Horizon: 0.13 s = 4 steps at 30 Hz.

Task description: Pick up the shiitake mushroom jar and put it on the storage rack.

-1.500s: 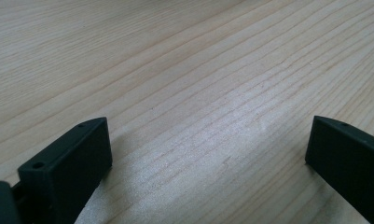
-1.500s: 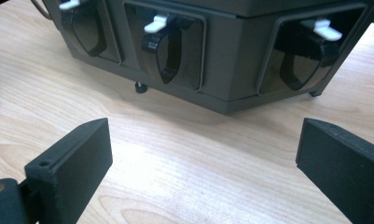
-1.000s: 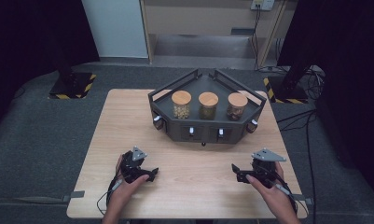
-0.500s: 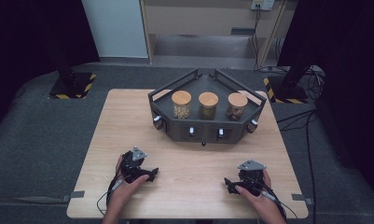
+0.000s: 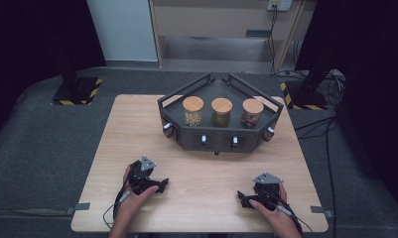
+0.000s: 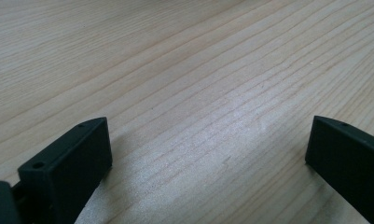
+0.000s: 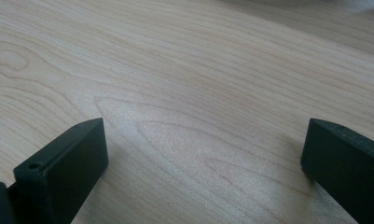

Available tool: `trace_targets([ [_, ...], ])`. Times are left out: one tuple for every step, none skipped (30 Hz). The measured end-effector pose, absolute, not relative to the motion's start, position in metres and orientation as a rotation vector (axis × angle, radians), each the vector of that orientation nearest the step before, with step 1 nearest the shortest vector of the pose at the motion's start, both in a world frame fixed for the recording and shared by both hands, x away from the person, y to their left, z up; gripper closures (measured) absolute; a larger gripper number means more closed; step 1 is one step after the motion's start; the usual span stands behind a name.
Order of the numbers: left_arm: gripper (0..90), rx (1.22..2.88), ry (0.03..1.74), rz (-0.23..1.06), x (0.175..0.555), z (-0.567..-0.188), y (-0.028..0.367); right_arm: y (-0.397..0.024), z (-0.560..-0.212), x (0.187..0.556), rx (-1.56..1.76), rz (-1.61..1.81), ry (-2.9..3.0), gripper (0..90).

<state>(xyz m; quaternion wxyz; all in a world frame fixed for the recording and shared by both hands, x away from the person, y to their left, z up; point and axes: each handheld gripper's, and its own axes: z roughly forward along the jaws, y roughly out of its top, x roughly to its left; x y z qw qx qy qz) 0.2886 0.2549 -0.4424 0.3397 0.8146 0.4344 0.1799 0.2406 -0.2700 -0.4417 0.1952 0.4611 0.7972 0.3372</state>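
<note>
Right gripper (image 5: pixel 245 198): it has moved left and toward the near table edge, and now rests lower on the wooden table (image 5: pixel 206 173).
Right gripper direction: its jaws now point left, turned more inward than before.
Right hand (image 5: pixel 273 210): drawn back with it.

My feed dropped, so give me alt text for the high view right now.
Two hand-held grippers, left gripper and right gripper, rest open on a wooden table near the person. Behind them, a dark rack holds three cork-lidded jars.

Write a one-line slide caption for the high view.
Two hand-held grippers, left gripper and right gripper, rest on wooden table before three lidded jars.
</note>
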Motion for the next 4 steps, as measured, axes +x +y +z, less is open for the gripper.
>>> trace_targets([
  [0.0,2.120,1.131,0.468,0.2887,-0.4424,0.2550,-0.2700,-0.4417,0.2405,1.292,0.945,2.234,0.7],
  [0.0,2.120,1.131,0.468,0.2887,-0.4424,0.2549,-0.2700,-0.4417,0.2406,1.292,0.944,2.234,0.7],
  [0.0,2.120,1.131,0.469,0.2886,-0.4424,0.2549,-0.2700,-0.4416,0.2406,1.293,0.944,2.234,0.6],
  [0.0,2.120,1.131,0.469,0.2886,-0.4424,0.2549,-0.2700,-0.4417,0.2406,1.292,0.945,2.234,0.6],
])
